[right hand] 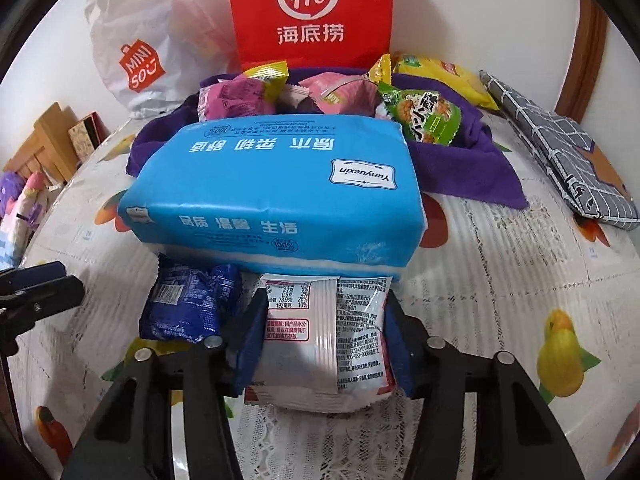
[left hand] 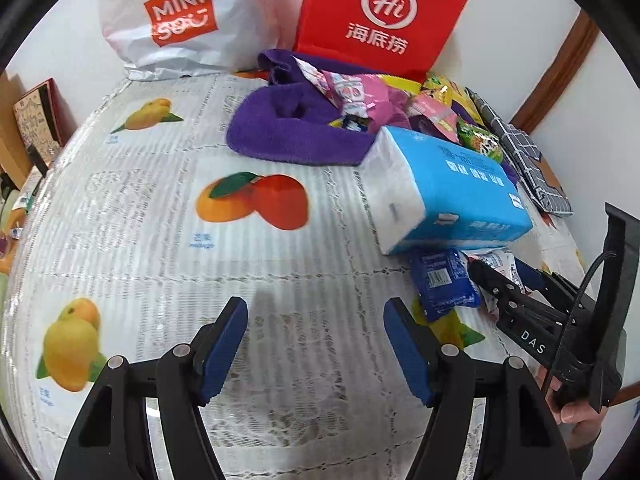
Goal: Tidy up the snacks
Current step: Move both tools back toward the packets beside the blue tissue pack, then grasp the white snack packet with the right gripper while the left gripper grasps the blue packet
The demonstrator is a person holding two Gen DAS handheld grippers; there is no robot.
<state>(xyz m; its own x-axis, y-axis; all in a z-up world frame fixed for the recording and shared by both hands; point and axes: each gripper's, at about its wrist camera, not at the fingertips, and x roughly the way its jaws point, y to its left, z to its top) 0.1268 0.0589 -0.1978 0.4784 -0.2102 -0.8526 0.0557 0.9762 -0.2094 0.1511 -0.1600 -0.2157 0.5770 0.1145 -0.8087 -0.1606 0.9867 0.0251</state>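
My right gripper (right hand: 322,344) squeezes the white snack packet (right hand: 326,340) between its pads to lift it, the tissue pack (right hand: 272,196) just ahead, while my left gripper (left hand: 316,344) waits half-open, empty.

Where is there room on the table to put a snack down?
Free: the fruit-print tablecloth left of the blue tissue pack, in front of the white shopping bag. Also right of the pack, before the grey checked pouch. Crowded: the purple towel heaped with snacks.
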